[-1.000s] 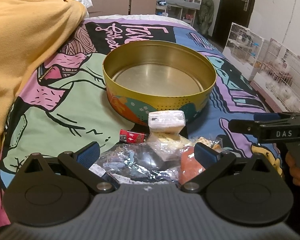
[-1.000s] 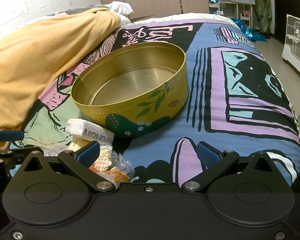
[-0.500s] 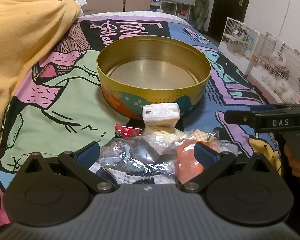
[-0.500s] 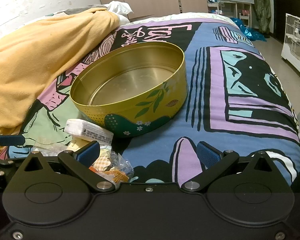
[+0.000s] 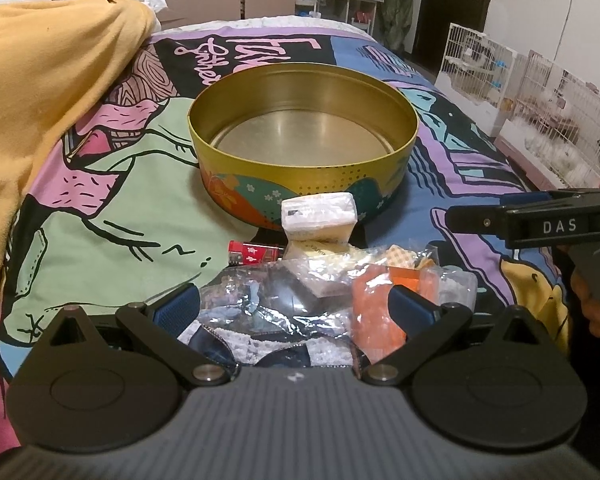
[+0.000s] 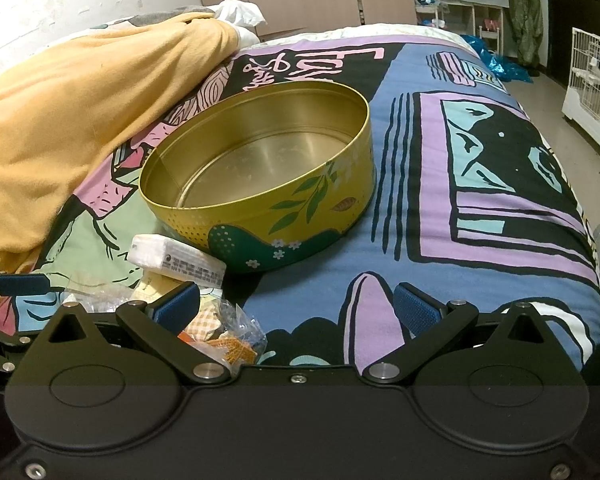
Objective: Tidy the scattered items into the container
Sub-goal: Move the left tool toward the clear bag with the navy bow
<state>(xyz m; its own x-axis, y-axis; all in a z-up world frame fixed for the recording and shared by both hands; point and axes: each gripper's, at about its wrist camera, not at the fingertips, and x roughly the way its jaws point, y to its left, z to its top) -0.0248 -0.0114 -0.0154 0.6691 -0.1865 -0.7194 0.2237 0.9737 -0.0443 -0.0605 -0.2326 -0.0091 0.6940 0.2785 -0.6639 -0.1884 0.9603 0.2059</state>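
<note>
Gold metal fills the middle of my left view: the round tin (image 5: 303,148) sits empty on the patterned bedspread (image 5: 100,200), a touch lower and larger in frame than a second ago, so I have crept forward slightly. My left gripper (image 5: 296,306) is spread wide, holding nothing, its fingers framing the heap of clear wrappers (image 5: 268,300) and the orange packet (image 5: 374,304) at bottom centre. The white tissue pack (image 5: 319,216) stays just in front of the tin wall, the small red box (image 5: 254,253) to its lower left. My right gripper (image 6: 296,308) is likewise wide open and empty over the bedspread, the snack bag (image 6: 228,332) by its left finger; that view has barely changed. The yellow blanket (image 6: 80,120) lies upper left.
</note>
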